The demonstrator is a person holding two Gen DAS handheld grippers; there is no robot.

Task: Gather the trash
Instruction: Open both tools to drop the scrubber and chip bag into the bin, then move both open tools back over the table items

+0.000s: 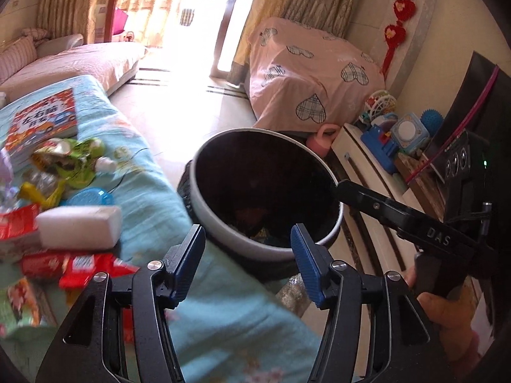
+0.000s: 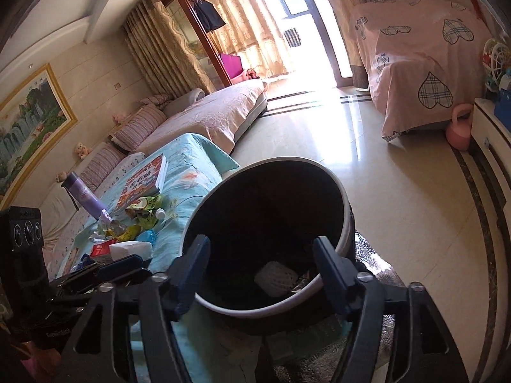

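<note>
Left wrist view: our left gripper (image 1: 247,249) stands parted and empty at the near rim of the bin (image 1: 204,214). We judge it sits there to drop into it.
Trash: wrappers (image 1: 64,166) and a white block (image 1: 78,227) lie on the blue cloth (image 1: 140,172) left of the bin.
Right wrist view: our right gripper (image 2: 262,271) gapes wide with nothing held, straddling the bin's near edge.
Only here: a white netted scrap (image 2: 276,277) inside the bin; a purple bottle (image 2: 83,196) by the trash.

White-rimmed bin (image 2: 268,223) upright on floor; wrappers (image 1: 60,166) heaped on blue cloth.
</note>
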